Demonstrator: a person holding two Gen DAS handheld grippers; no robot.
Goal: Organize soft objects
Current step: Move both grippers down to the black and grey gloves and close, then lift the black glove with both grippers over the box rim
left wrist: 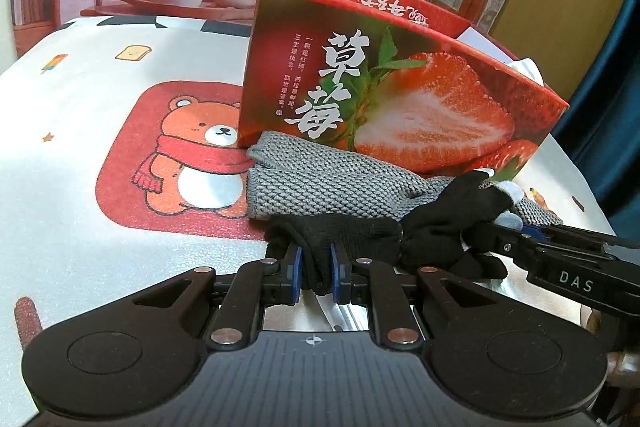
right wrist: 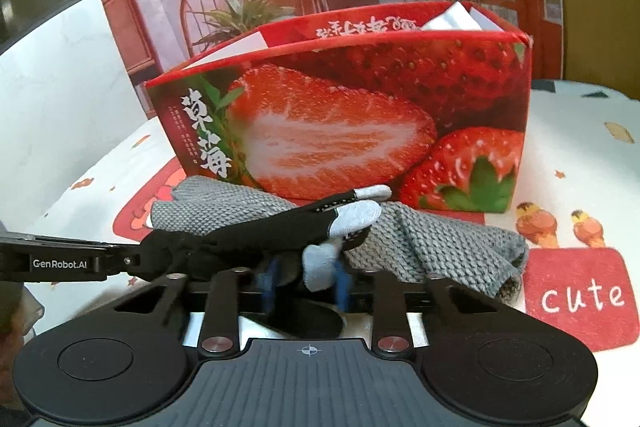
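A black glove (left wrist: 352, 235) with pale grey fingertips (right wrist: 356, 217) is stretched between both grippers, just above a table. My left gripper (left wrist: 316, 267) is shut on its cuff end, black fabric pinched between the blue pads. My right gripper (right wrist: 306, 279) is shut on the finger end, with a grey fingertip between its blurred pads. In the left wrist view the right gripper (left wrist: 504, 231) comes in from the right. In the right wrist view the left gripper (right wrist: 134, 259) comes in from the left. A grey knitted piece (left wrist: 320, 183) (right wrist: 432, 243) lies crumpled under and behind the glove.
A red strawberry-print box (left wrist: 400, 87) (right wrist: 340, 115), open at the top with white paper inside, stands right behind the knitted piece. The tablecloth (left wrist: 80, 187) carries a bear picture and a red "cute" patch (right wrist: 580, 299). A backdrop with plants and a chair hangs behind.
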